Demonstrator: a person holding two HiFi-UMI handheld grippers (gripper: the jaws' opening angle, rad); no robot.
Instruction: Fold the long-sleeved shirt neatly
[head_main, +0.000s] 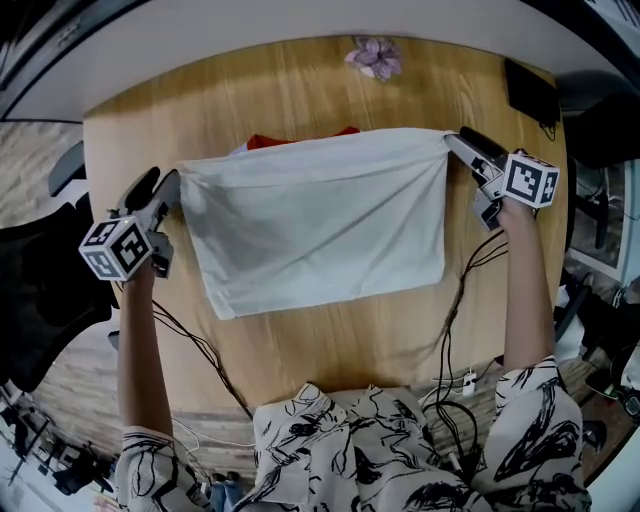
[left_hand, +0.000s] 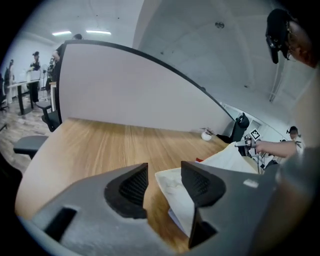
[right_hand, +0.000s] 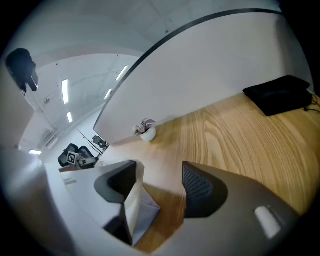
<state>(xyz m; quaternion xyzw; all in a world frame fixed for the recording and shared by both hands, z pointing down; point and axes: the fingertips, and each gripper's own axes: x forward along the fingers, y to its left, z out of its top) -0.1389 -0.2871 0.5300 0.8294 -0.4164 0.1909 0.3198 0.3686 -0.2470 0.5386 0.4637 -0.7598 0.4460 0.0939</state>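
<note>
Shirt (head_main: 320, 215): lying as a white folded rectangle in the middle of the wooden table (head_main: 300, 85), with a red layer (head_main: 272, 142) peeking out at its far edge.
Progress: no sleeves are showing, so they are probably already folded in; judging by its width, at least one more fold is remaining.
Left gripper (head_main: 172, 190): standing with jaws parted at the far left corner, cloth lying loose between them, unpinched.
Right gripper (head_main: 456, 143): likewise spread at the far right corner, fabric leaning on one pad only.
Room: bare wood is showing on every side; flower ornament (head_main: 374, 57) and black object (head_main: 531, 90) are sitting well beyond the far edge.
</note>
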